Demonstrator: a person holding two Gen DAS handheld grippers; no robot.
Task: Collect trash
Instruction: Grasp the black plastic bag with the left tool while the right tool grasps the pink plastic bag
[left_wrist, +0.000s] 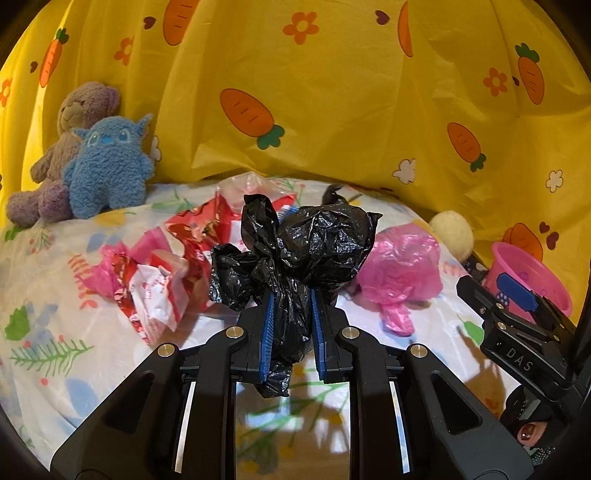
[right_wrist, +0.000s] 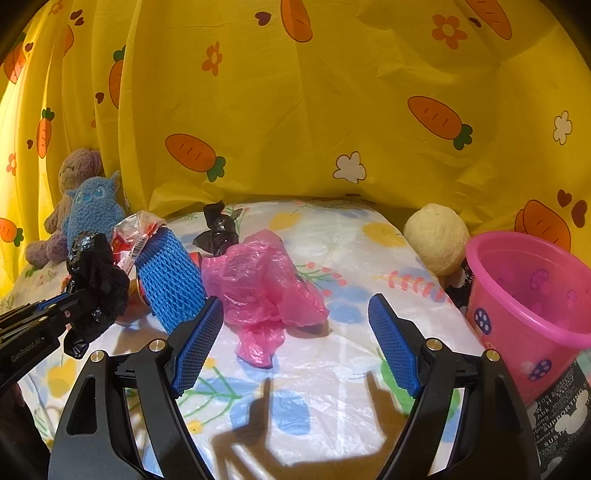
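Crinkled black plastic bag, pinched between left gripper fingers

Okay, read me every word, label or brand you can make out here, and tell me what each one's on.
"DAS": on the right gripper body.
"GenRobot.AI": on the left gripper body.
"SUPPORTING": on black printed sheet under the pink bucket; remaining lines too small.
Red wrapper: print too blurred.

2 plush toys lean on yellow carrot-print curtain; cream ball on floral table cover.
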